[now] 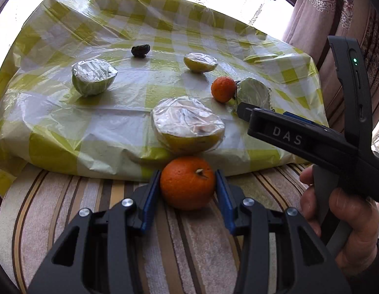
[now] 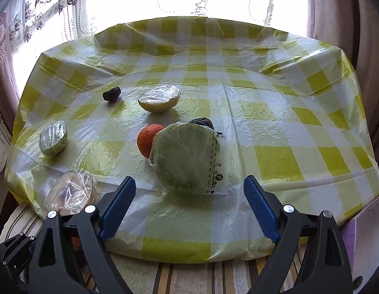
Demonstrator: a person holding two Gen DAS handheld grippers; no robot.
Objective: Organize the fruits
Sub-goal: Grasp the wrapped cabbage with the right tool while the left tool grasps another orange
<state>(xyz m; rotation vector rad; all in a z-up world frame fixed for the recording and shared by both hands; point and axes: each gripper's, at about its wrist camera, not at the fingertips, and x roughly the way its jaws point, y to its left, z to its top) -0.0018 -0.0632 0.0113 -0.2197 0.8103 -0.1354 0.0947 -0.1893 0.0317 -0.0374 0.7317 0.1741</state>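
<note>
My left gripper (image 1: 187,179) is shut on a large orange (image 1: 187,183), its blue pads pressing both sides, over striped fabric in front of the table edge. On the checked tablecloth (image 1: 67,112) lie a smaller orange (image 1: 223,89) and several film-wrapped fruit halves: a big yellow one (image 1: 187,127), a green one (image 1: 94,76), and a far yellow one (image 1: 200,62). My right gripper (image 2: 190,181) stands open, with nothing between its pads. Just beyond its tips is a wrapped green half (image 2: 187,156), which leans against the smaller orange (image 2: 149,142).
A small dark lump (image 1: 140,50) lies at the back of the table; another dark piece (image 2: 201,122) sits behind the wrapped green half. A hand (image 1: 346,220) holds the right gripper's handle. Curtains hang behind and to the right. The cloth's right side (image 2: 299,134) is bare.
</note>
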